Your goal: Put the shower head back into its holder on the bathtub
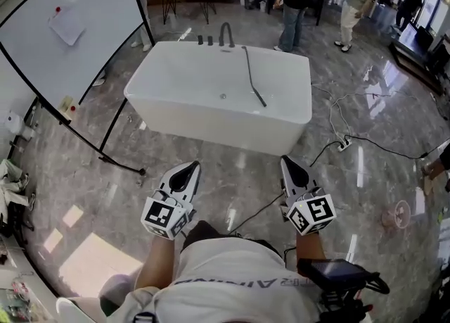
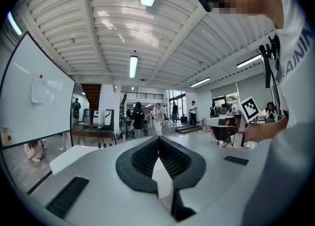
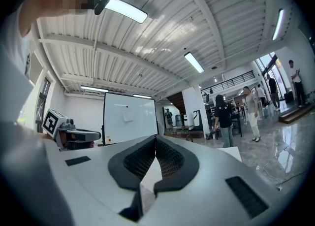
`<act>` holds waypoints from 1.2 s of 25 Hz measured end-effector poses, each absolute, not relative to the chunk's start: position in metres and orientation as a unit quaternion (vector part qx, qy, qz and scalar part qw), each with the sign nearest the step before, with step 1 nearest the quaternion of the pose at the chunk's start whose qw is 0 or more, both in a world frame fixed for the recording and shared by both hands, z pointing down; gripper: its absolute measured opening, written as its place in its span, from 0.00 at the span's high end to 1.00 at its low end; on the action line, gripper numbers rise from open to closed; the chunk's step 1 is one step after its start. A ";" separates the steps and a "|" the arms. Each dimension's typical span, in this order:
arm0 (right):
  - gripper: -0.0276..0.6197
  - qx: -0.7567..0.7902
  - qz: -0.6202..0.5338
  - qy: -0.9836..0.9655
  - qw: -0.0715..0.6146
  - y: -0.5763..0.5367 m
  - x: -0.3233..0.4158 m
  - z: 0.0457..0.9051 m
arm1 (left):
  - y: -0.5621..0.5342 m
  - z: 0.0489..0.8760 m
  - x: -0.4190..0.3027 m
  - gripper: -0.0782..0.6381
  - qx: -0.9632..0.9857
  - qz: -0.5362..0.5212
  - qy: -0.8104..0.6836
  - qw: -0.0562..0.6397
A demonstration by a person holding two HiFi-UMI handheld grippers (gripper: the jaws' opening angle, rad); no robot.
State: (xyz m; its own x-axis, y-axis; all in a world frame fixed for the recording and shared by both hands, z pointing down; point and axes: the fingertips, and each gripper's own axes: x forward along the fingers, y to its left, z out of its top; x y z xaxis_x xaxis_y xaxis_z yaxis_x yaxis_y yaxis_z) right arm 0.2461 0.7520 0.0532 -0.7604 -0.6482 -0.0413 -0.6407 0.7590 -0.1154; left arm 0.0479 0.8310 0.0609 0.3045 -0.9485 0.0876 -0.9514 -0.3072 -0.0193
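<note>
A white bathtub (image 1: 211, 114) stands on the marble floor ahead of me. The dark shower head (image 1: 261, 98) lies inside it, and its hose (image 1: 248, 68) runs back to the far rim beside the black faucet (image 1: 226, 34) and fittings. Both grippers are held low in front of the person's body, short of the tub and apart from it. My left gripper (image 1: 192, 167) (image 2: 158, 139) is shut with nothing in it. My right gripper (image 1: 287, 161) (image 3: 155, 139) is also shut and empty. Each gripper view shows the other gripper off to the side.
A whiteboard (image 1: 67, 26) on a black stand (image 1: 121, 165) stands left of the tub. A power strip (image 1: 344, 145) and cables lie on the floor at the right. Several people (image 1: 292, 1) stand beyond the tub.
</note>
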 end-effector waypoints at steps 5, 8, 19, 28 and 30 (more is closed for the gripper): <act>0.94 -0.331 -0.062 0.941 0.045 0.754 0.251 0.066 | 0.836 0.065 0.057 0.87 0.804 0.056 -0.592 0.018; 0.94 -0.334 -0.068 0.939 0.047 0.747 0.256 0.071 | 0.830 0.069 0.060 0.87 0.803 0.050 -0.593 0.027; 0.94 -0.379 -0.056 0.924 0.011 0.689 0.255 0.078 | 0.749 0.084 0.049 0.87 0.830 0.027 -0.556 0.039; 0.94 -0.388 -0.038 0.921 -0.010 0.591 0.170 0.069 | 0.648 0.086 -0.034 0.87 0.835 0.017 -0.549 0.038; 0.94 -0.389 -0.036 0.920 -0.013 0.570 0.141 0.066 | 0.627 0.086 -0.064 0.87 0.835 0.014 -0.549 0.041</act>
State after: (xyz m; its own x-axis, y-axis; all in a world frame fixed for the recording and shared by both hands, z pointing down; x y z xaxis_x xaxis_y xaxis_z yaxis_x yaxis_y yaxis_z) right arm 0.1408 0.5699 0.0664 -0.6970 -0.7152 0.0526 -0.7171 0.6948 -0.0558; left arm -0.0642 0.6274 0.0862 0.3979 -0.9149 0.0681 -0.9172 -0.3950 0.0522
